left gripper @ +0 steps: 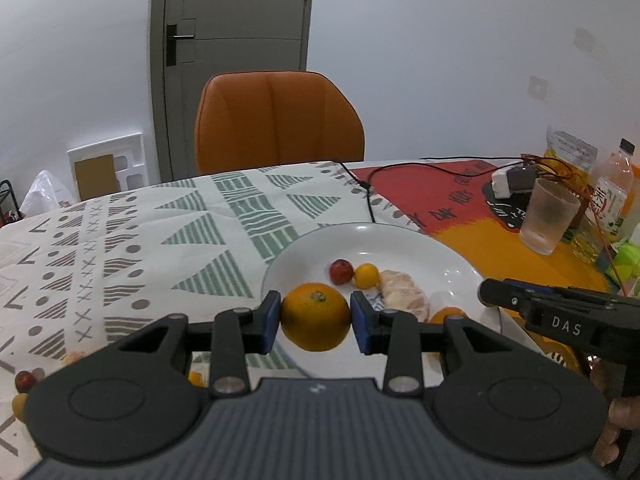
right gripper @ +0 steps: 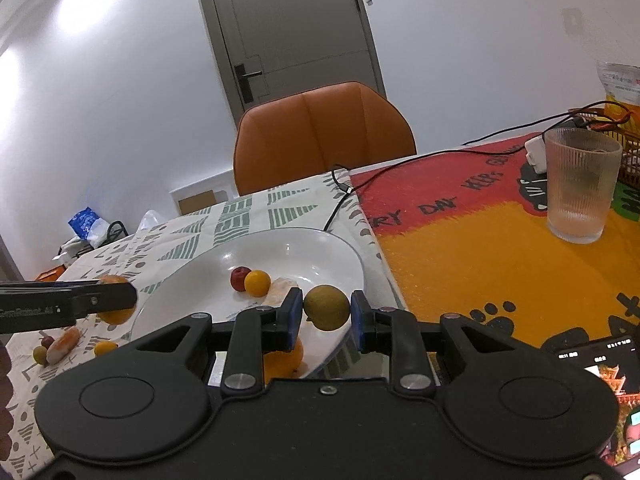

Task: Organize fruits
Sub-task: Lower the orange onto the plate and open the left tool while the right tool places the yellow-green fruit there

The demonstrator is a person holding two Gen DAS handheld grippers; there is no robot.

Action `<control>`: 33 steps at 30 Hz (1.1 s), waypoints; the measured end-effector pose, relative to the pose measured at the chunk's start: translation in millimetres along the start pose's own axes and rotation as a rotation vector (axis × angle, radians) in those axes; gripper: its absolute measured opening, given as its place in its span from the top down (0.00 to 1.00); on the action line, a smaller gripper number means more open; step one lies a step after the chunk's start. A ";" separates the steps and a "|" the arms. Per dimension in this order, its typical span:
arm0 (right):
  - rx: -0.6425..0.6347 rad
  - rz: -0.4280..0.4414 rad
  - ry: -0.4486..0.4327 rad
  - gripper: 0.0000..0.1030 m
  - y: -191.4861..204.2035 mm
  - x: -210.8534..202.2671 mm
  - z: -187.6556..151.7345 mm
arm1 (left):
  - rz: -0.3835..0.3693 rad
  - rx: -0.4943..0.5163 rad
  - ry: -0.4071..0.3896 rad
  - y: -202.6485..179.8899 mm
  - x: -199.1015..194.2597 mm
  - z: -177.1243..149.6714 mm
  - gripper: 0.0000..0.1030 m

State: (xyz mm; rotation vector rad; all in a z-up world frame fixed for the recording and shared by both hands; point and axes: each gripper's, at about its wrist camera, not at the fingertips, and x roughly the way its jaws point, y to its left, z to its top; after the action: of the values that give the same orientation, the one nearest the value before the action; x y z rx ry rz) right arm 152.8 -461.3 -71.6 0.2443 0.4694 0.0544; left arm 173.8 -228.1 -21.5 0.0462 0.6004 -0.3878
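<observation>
Over the white plate's (left gripper: 448, 264) near rim, left gripper (left gripper: 315, 317) clenches an orange (left gripper: 315, 316); right gripper (right gripper: 326, 311) clenches a greenish-yellow fruit (right gripper: 326, 307).

The letters "DAS" stand in white on the side of the right hand-held gripper (left gripper: 560, 320). On the red and orange mat (right gripper: 460, 232) covering the right of the tabletop, black letters read "DAY"; the neighbouring words are partly cut off. The Chinese characters on the bottle (left gripper: 610, 196) label at far right are too small to read.

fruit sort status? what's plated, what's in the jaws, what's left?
Plated: red fruit, small yellow fruit and a peeled piece on the white plate. In hand: left gripper clamps an orange; right gripper a greenish fruit. Left: small fruits on the tablecloth.
</observation>
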 end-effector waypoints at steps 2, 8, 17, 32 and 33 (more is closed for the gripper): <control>-0.003 0.014 -0.005 0.74 0.0 -1.0 -0.4 | -0.001 0.003 0.004 -2.6 2.0 0.1 0.65; -0.008 0.023 -0.008 0.71 0.4 -6.4 -2.6 | -0.003 0.010 0.012 -6.5 5.6 0.2 0.65; -0.001 0.028 0.007 0.71 2.1 -12.1 -7.8 | -0.011 0.020 0.017 -12.7 7.7 -0.7 0.63; -0.013 0.067 0.011 0.57 26.8 -8.0 -8.0 | 0.091 -0.008 -0.013 20.1 -12.8 -6.0 0.25; -0.014 0.072 0.010 0.56 28.8 -7.9 -7.8 | 0.097 -0.011 -0.013 23.6 -15.1 -7.0 0.23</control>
State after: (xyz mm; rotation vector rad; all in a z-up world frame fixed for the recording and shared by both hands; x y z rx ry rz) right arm 142.3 -432.5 -67.8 0.2475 0.4697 0.1293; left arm 167.3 -199.9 -20.5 0.0621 0.5853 -0.2908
